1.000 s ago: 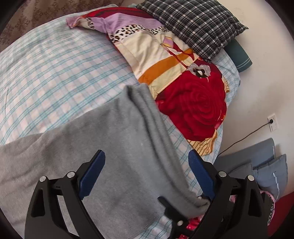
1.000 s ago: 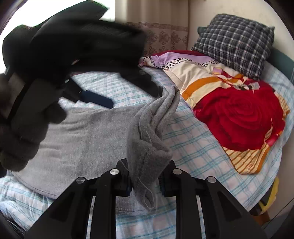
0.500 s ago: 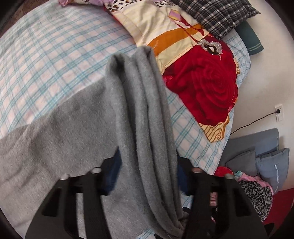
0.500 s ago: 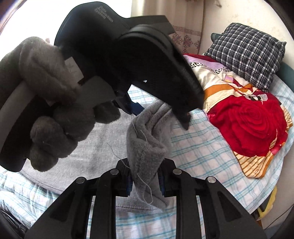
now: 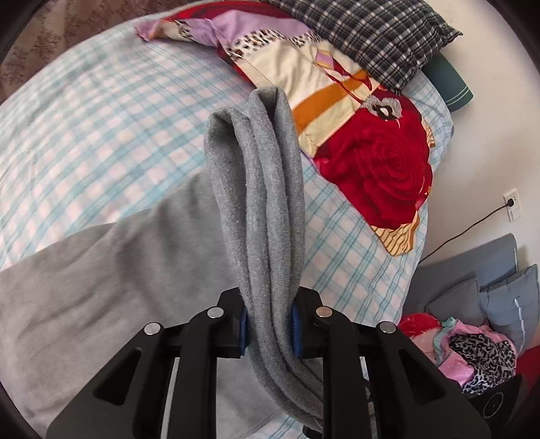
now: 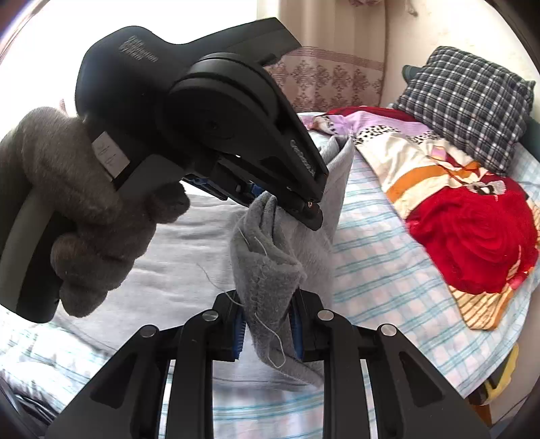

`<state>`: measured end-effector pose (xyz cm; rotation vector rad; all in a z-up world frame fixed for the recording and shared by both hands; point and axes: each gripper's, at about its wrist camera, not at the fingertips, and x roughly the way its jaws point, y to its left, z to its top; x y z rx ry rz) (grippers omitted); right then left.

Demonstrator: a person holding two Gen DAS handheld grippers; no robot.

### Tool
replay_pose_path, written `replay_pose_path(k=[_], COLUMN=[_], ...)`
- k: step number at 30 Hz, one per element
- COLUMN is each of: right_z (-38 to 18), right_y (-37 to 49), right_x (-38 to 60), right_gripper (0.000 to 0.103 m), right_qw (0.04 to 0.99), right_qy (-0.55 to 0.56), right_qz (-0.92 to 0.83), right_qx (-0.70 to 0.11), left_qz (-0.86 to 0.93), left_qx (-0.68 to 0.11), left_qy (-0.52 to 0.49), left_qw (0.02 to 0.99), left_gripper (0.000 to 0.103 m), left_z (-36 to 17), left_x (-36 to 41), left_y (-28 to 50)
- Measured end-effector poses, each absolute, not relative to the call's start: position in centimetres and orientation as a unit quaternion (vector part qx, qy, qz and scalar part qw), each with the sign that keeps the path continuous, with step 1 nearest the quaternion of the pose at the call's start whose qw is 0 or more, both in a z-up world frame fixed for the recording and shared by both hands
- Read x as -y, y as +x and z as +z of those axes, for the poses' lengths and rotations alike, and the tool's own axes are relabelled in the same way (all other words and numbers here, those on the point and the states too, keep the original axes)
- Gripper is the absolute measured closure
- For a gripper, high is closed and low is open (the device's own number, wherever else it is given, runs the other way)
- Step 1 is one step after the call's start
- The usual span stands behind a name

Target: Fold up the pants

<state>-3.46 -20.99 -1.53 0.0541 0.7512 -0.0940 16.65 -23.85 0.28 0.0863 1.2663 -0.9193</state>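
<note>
Grey pants (image 5: 101, 290) lie spread on a checked bed. My left gripper (image 5: 268, 324) is shut on a bunched fold of the pants (image 5: 260, 189), lifted off the bed. My right gripper (image 6: 266, 332) is shut on another bunched edge of the same pants (image 6: 266, 266). In the right wrist view the left gripper (image 6: 297, 199) is just ahead of mine, held by a gloved hand (image 6: 67, 209), clamping the same raised fold. The two grips are close together.
The bed sheet (image 5: 84, 135) is light blue and pink check. A red rose blanket (image 5: 371, 162) and a dark plaid pillow (image 5: 364, 30) lie at the head of the bed. Grey cushions and clothes (image 5: 472, 337) sit beside the bed, near a wall socket (image 5: 513, 204).
My left gripper has closed on the pants fold and lifted it. The left gripper has moved close in front of the right one. The right gripper has kept its grip.
</note>
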Motion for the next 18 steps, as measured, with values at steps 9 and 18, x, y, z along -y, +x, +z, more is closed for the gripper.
replay_pose_path(k=[9,18], right_z=[-1.5,-2.7], right_y=[-3.0,-2.8], right_x=[16.7,13.1], right_gripper=[0.082,0.082], right_qw=[0.928,0.918], right_qy=[0.012,0.010], right_qz=[-0.005,0.026], right_qx=[-0.372,-0.396], left_qz=[-0.384,-0.357], left_qx=[-0.551,-0.556], left_qy=[0.019,-0.018], left_qw=[0.741,0.751], left_gripper=[0.084,0.084], left_z=[0.6,-1.3], left_x=[17.6,12.3], left_y=[16.4,16.1])
